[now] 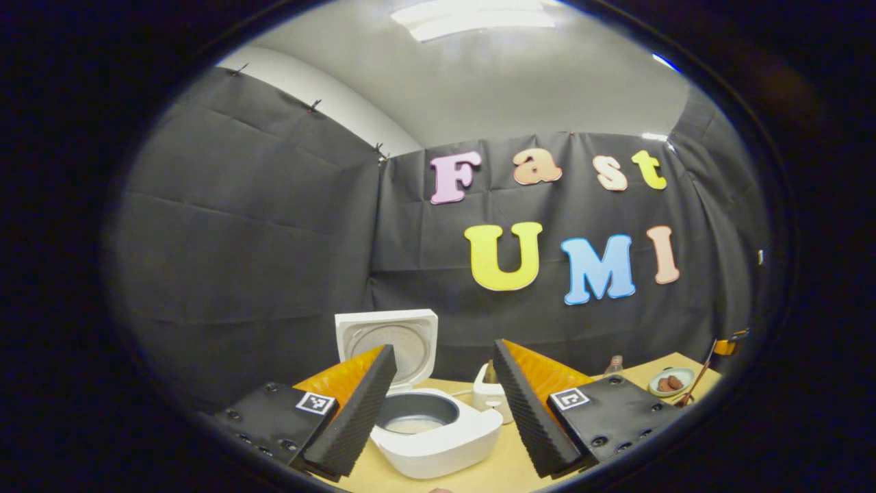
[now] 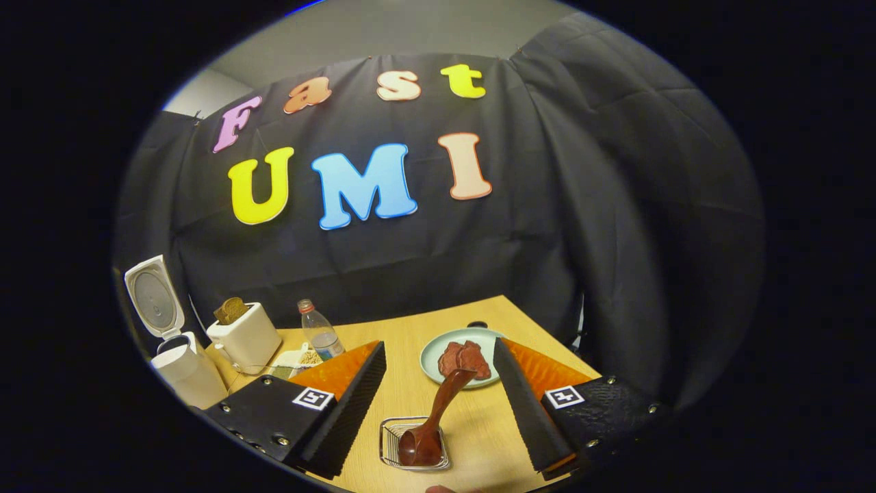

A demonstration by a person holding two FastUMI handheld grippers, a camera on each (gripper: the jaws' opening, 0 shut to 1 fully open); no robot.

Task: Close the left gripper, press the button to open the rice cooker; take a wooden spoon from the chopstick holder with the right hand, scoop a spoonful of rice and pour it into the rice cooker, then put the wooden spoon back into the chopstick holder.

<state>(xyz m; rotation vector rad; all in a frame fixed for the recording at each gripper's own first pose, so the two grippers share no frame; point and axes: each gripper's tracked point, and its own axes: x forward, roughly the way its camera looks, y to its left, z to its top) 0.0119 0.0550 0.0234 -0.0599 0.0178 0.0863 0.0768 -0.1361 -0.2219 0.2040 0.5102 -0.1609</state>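
The white rice cooker [image 1: 438,445] stands open on the table, its lid [image 1: 387,342] upright and some white rice in the bottom of the inner pot [image 1: 417,414]. My left gripper [image 1: 444,348] hovers just in front of it, open and holding nothing. In the right gripper view the cooker [image 2: 181,373] is far left. The dark wooden spoon [image 2: 438,411] rests with its bowl down in a small wire chopstick holder [image 2: 391,438], its handle leaning away. My right gripper [image 2: 439,344] is open above it, with the fingers on either side and not touching the spoon.
A pale green plate [image 2: 434,370] with brown food lies behind the holder. A white box-shaped appliance [image 2: 243,339], a plastic bottle [image 2: 321,335] and a small bag of grains [image 2: 298,359] stand between plate and cooker. The table's far edge meets the black cloth wall.
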